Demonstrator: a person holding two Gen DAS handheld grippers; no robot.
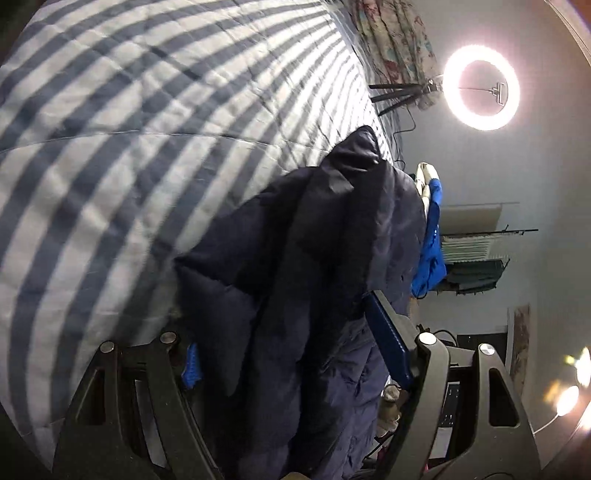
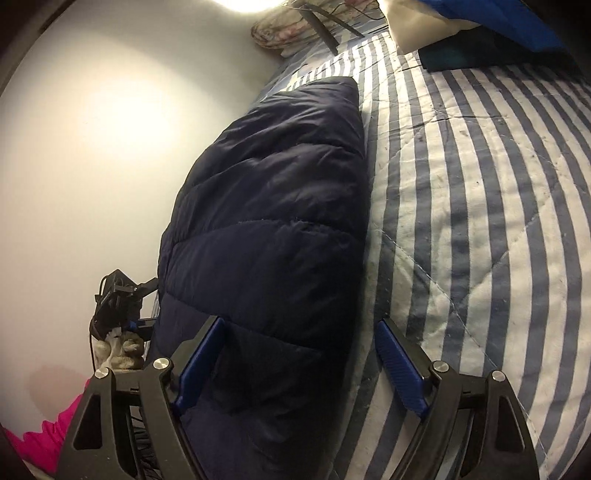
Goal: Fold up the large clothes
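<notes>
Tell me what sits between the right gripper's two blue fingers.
In the right wrist view, the right gripper stands open, and the navy puffer jacket fills most of the gap; a strip of striped quilt shows beside the right finger.

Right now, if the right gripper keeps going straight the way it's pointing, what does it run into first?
Most likely the navy puffer jacket: its padded bulk already lies between the open fingers of the right gripper, on the striped quilt. Depth is uncertain.

A home bedroom, a bed with blue-and-white striped quilt point(image 2: 480, 206), flowered curtain point(image 1: 395, 33) beyond the quilt's far end, lit ring light point(image 1: 481, 87) on tripod beside the quilt, folded clothes point(image 2: 480, 33) on the quilt
</notes>
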